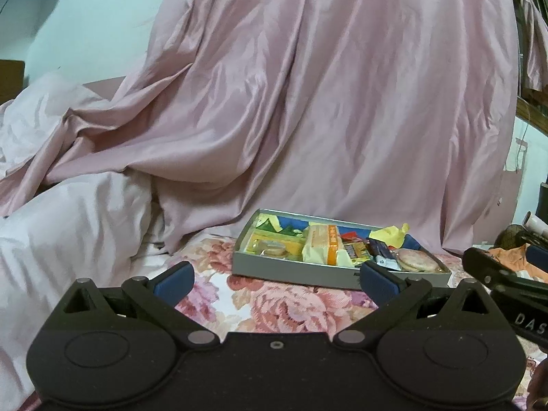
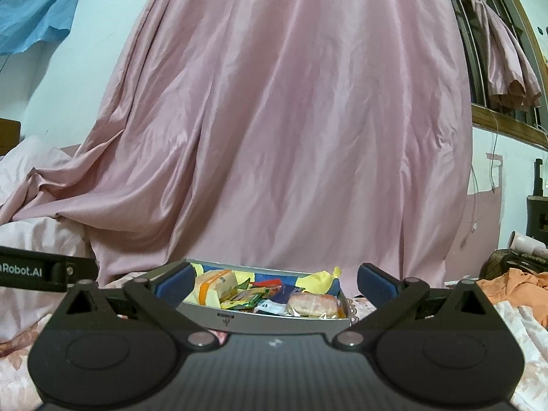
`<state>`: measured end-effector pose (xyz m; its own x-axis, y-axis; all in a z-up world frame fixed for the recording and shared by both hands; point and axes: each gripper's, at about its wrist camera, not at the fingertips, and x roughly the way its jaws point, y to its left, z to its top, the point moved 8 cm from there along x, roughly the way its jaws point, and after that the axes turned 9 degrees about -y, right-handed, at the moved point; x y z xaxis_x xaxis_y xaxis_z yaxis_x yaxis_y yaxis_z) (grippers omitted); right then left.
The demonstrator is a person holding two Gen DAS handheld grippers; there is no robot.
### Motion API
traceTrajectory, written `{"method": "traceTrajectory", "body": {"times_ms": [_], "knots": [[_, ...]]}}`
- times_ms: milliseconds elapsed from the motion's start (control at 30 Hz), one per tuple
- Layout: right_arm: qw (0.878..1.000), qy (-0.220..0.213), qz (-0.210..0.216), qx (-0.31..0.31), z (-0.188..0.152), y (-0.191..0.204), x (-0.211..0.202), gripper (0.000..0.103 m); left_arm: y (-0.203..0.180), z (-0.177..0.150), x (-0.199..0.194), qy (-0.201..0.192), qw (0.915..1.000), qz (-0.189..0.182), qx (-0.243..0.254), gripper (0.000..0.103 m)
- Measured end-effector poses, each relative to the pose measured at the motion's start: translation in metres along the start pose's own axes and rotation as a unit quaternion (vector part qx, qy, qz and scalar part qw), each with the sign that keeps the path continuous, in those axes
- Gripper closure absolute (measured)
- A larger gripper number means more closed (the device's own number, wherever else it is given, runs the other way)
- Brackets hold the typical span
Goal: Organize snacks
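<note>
1. Left wrist view: the left hand-held gripper is spread wide and grips nothing. The snack tray lies ahead and a little to its right on the floral bedspread, near the spread fingers but apart from them. Its long axis runs left to right, the far corner angled away to the left. The right hand-held gripper shows at the right edge, beside the tray's right end.

2. Right wrist view: the right hand-held gripper is also spread and empty. The tray sits straight ahead, its near wall between the two fingers, so this one appears the nearer.

3. The tray's look: shallow, grey-walled, blue inside, crowded with loose snacks: a pale orange-striped pack, a clear-wrapped round biscuit pack, small yellow and dark wrappers. They lie jumbled, so sorting looks unfinished.
</note>
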<state>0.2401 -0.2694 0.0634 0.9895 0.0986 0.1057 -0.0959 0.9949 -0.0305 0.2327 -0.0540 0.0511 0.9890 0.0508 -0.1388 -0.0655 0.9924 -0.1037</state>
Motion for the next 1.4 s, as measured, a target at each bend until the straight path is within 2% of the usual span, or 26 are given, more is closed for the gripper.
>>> {"method": "traceTrajectory", "body": {"times_ms": [533, 900, 1400], "knots": [[1.0, 0.017, -0.004, 0.011, -0.009, 0.005, -0.031, 0.0, 0.022, -0.02, -0.028, -0.006, 0.9999, -0.01, -0.002, 0.001], [1.0, 0.025, -0.006, -0.013, -0.021, 0.019, -0.054, 0.0, 0.037, -0.04, -0.039, 0.007, 0.9997, -0.019, -0.013, 0.001], [0.999, 0.026, -0.009, -0.032, -0.034, 0.034, -0.077, 0.0, 0.052, -0.058, -0.054, 0.005, 0.9995, -0.031, -0.006, 0.001]]}}
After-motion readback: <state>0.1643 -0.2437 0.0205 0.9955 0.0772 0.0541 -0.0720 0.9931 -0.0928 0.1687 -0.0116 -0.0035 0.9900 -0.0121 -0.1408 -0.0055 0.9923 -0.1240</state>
